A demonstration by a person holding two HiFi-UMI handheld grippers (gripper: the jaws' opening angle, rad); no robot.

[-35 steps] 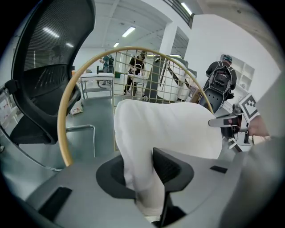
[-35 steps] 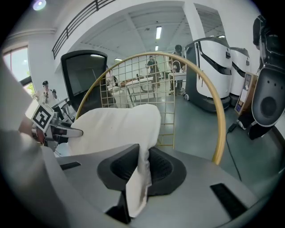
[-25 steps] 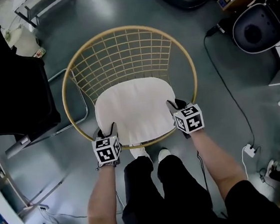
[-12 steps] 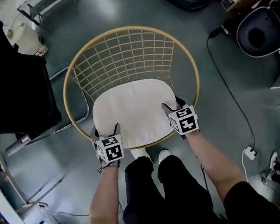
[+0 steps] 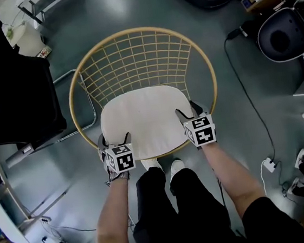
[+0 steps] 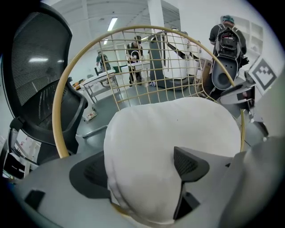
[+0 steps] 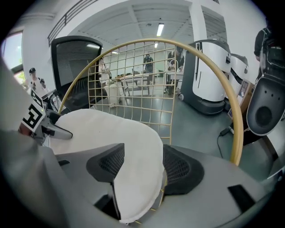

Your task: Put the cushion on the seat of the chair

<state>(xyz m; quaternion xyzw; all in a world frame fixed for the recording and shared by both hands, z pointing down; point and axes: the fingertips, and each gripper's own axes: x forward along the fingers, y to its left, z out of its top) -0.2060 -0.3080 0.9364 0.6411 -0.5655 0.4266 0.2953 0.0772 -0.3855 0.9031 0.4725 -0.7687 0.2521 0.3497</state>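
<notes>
Resting flat on the seat of the chair [image 5: 134,60], the white cushion [image 5: 143,119] fills the space inside the round gold rim, with the wire backrest rising behind it. The cushion's front edge reaches the front of the rim. The left gripper [image 5: 113,140] is at the cushion's front left corner. In the left gripper view its jaws are opening, wide apart, with the cushion corner between them and no visible squeeze on the fabric. The right gripper [image 5: 188,111] is at the front right corner. In the right gripper view its jaws are likewise opening, with the thin cushion edge hanging loose between the two dark pads. The person's white shoes [image 5: 162,166] stand just below the front of the rim. A black office chair [image 5: 11,80] stands close beside the chair on the left. On the right, a black cable [image 5: 247,99] runs across the grey floor [image 5: 65,171].
</notes>
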